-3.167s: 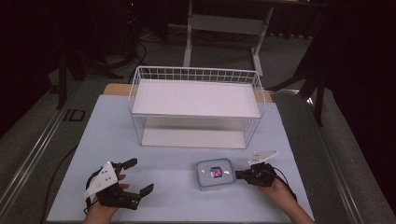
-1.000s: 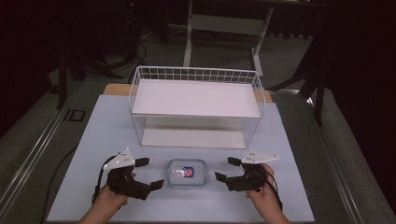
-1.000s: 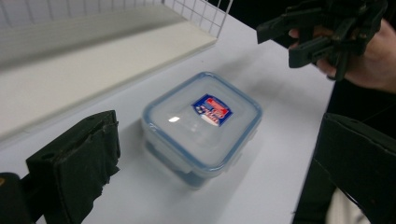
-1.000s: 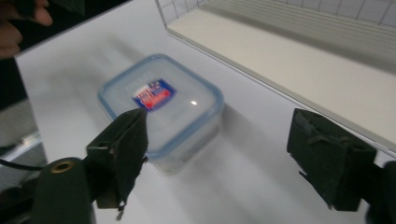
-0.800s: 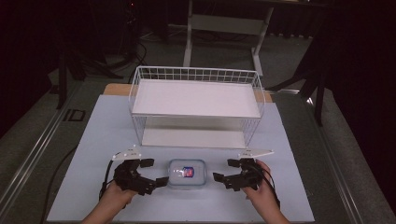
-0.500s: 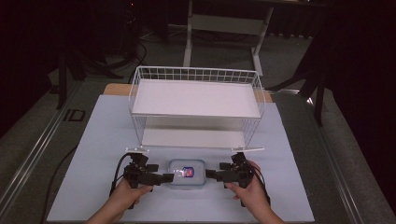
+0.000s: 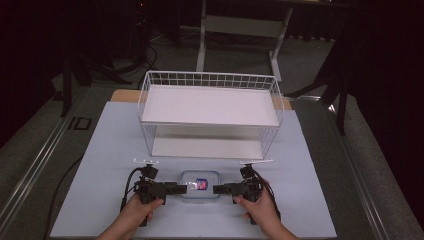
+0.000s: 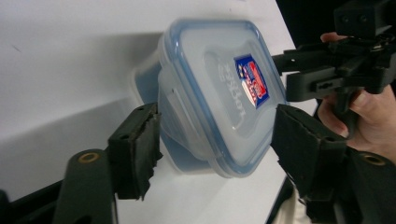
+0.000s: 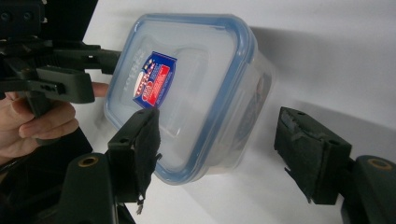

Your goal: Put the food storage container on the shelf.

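A clear plastic container with a blue-rimmed lid and a red and blue sticker [image 7: 200,184] lies on the pale table sheet [image 7: 100,150], in front of the wire rack. My left gripper [image 7: 179,189] points at its left end, my right gripper [image 7: 220,189] at its right end. In the left gripper view the container [image 8: 215,93] sits between the spread jaws of the left gripper [image 8: 217,140]. The right gripper view has the container [image 9: 187,88] partly between the wide jaws of the right gripper [image 9: 219,149], whose right pad [image 9: 308,154] stands apart from it.
A white wire rack with two white shelves [image 7: 210,107] stands just behind the container. The table's front edge is close below the person's hands. Cables trail from both grippers. Dark floor and stand legs surround the table.
The container has shifted left to the table's middle since the oldest frame. Both grippers have closed in on it from either side, and their jaws now flank its ends.
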Available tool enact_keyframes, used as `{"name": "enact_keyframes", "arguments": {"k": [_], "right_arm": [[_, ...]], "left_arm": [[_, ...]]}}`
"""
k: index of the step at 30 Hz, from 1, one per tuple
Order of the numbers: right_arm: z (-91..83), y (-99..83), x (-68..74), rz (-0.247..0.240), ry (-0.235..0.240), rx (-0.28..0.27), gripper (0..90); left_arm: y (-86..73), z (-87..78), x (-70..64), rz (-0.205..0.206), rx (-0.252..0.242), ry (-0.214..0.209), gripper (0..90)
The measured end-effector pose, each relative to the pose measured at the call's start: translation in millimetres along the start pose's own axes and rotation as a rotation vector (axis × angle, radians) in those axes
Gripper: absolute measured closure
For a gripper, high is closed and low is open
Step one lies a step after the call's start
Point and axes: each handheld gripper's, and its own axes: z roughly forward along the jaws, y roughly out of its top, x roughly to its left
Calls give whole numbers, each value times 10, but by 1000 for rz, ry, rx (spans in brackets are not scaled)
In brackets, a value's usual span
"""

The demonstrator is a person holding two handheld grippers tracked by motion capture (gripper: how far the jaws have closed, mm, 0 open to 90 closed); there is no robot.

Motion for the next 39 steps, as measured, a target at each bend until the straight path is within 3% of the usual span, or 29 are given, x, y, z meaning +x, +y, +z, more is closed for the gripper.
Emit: {"name": "enact_keyframes", "arguments": {"k": [4, 7, 10, 13, 16, 18, 22, 24, 30, 34, 39], "right_arm": [[26, -1, -9, 37, 16, 9, 338], [55, -13, -2, 42, 15, 16, 345], [85, -20, 17, 46, 28, 26, 363], [100, -14, 42, 44, 23, 25, 365], [101, -9, 33, 82, 28, 21, 376], [99, -4, 26, 103, 33, 21, 384], [102, 2, 22, 114, 31, 16, 387], [105, 12, 28, 126, 26, 16, 387], [93, 29, 49, 121, 12, 24, 396], [34, 66, 52, 124, -3, 16, 433], [-5, 100, 80, 102, -32, 7, 437]], "left_arm": [[-12, 33, 26, -32, 23, -9, 378], [-19, 53, 38, -42, 35, -25, 396], [-20, 65, 43, -44, 30, -14, 410], [-22, 59, 70, -60, 27, -24, 446], [-2, 31, 75, -74, 26, -35, 511], [12, 31, 45, -44, 44, -19, 527], [26, 43, 26, -48, 45, -8, 517], [33, 53, -16, -34, 49, 20, 510], [69, 56, -109, -56, 78, 61, 526], [83, 43, -163, -78, 75, 81, 616], [117, 64, -211, -66, 63, 109, 650]]}}
